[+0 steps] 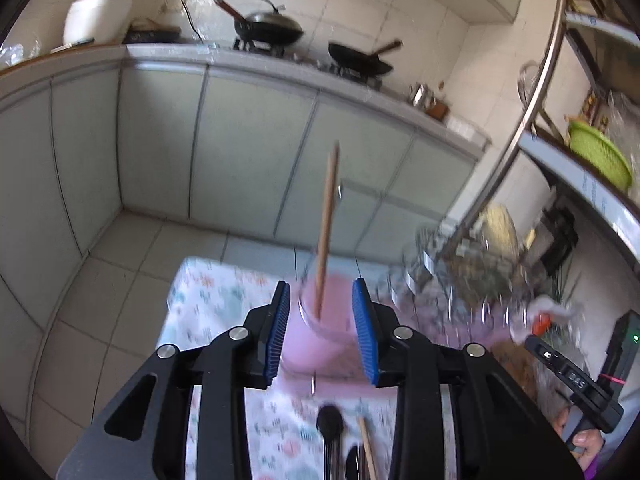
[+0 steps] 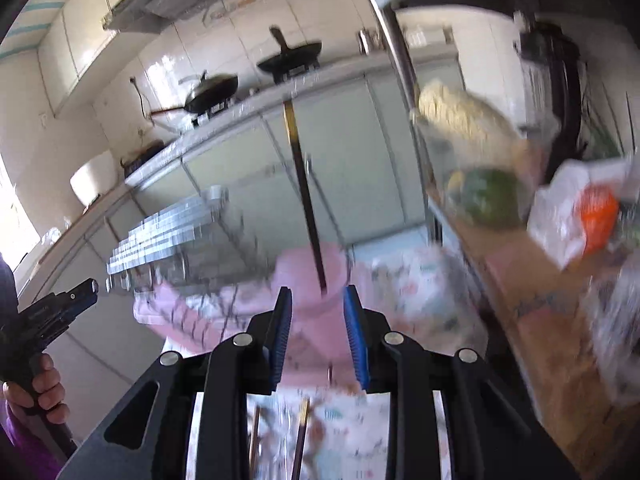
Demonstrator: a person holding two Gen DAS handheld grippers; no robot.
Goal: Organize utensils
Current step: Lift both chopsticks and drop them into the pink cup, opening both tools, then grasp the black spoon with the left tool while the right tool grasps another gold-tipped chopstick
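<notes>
A clear glass cup (image 1: 332,328) stands on a pink cloth (image 1: 320,364), and a light wooden chopstick (image 1: 328,216) leans upright in it. My left gripper (image 1: 321,283) is open just short of the cup, with nothing pressed by its blue pads. In the right wrist view a dark chopstick (image 2: 304,184) with a golden top stands in the cup (image 2: 300,276). My right gripper (image 2: 317,288) is open in front of it and holds nothing. On the patterned tablecloth below lie a black spoon (image 1: 330,420) and more chopsticks (image 1: 368,448) (image 2: 302,440). Both views are blurred.
A wire dish rack (image 1: 460,272) (image 2: 180,232) stands beside the cup on the pink cloth. A person's hand holds the right gripper (image 1: 536,346) at the lower right; the left gripper (image 2: 90,286) shows at the left edge. Shelves with a green basket (image 1: 600,156) rise on the right.
</notes>
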